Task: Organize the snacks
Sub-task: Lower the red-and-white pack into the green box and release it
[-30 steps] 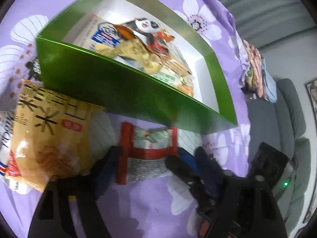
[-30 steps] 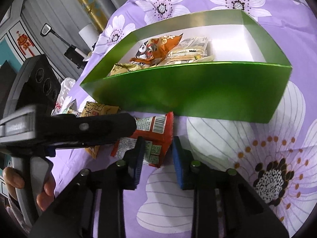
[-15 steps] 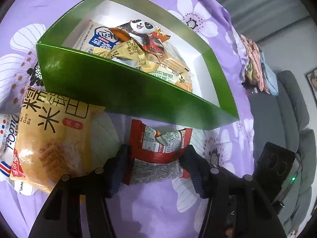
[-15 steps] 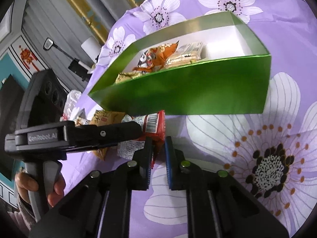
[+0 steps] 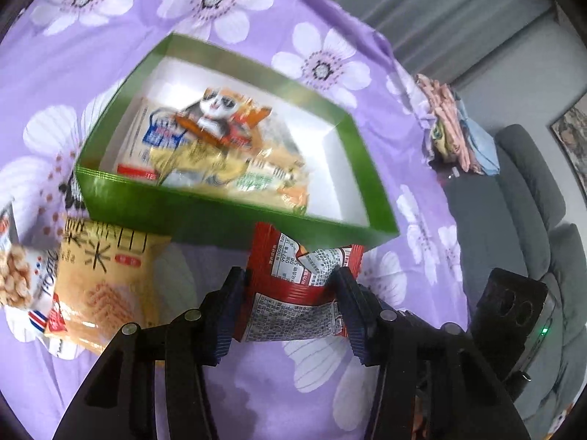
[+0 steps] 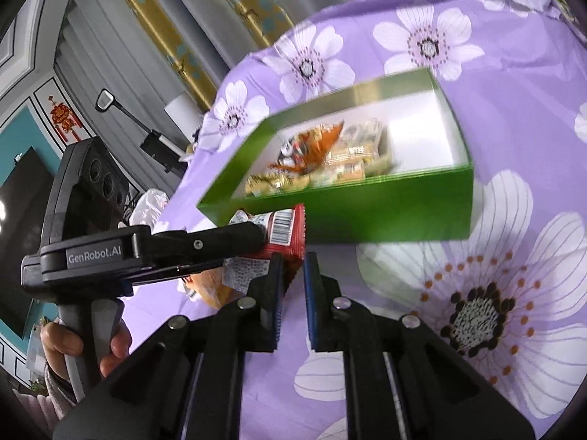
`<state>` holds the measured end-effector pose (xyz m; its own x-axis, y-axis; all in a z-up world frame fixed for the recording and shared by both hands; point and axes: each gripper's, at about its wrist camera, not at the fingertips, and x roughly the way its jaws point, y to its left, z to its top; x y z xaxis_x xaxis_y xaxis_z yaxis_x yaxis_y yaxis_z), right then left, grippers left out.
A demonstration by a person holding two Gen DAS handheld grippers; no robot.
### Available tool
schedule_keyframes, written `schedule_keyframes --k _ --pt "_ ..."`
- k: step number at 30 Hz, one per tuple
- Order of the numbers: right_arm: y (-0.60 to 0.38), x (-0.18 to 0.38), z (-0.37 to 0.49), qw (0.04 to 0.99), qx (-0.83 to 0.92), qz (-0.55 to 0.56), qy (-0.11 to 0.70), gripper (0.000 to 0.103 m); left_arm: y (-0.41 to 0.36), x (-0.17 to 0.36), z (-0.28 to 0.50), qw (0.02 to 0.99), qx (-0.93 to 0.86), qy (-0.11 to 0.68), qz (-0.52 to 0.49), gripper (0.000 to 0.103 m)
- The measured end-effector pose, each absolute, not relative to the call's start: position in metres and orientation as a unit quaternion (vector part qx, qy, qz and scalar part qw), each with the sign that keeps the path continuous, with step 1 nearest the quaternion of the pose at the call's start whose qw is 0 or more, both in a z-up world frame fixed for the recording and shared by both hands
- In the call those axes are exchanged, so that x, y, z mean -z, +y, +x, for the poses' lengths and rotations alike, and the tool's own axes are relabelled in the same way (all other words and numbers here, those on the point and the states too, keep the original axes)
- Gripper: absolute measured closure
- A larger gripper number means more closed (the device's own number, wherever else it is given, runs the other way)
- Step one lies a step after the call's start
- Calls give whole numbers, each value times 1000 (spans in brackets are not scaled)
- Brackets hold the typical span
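Above the purple flowered cloth (image 5: 256, 385), left gripper (image 5: 290, 293) jaws closing on a red foil snack packet (image 5: 293, 293), right gripper (image 6: 291, 293) jaws together on its corner, green cardboard box (image 5: 234, 220) of snacks just beyond.

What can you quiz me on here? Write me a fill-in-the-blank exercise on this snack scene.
1. The left gripper is closing on a ____ snack packet.
2. The box holding the sorted snacks is ____ on the outside.
3. The cloth under everything is purple with white ____.
4. The yellow rice-cracker bag lies ____ the box.

Missing words: red; green; flowers; outside
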<state>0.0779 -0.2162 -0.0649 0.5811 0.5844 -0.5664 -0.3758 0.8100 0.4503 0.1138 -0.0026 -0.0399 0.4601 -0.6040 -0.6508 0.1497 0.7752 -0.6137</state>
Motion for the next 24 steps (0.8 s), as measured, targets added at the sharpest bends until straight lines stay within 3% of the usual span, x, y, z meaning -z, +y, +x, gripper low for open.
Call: schedule_keyframes --k 13,24 --pt "-215 36 127 894 -264 140 334 91 -13 2 165 845 233 433 -212 52" --pt "-208 55 182 883 -245 136 376 88 -15 28 215 833 220 461 -211 52"
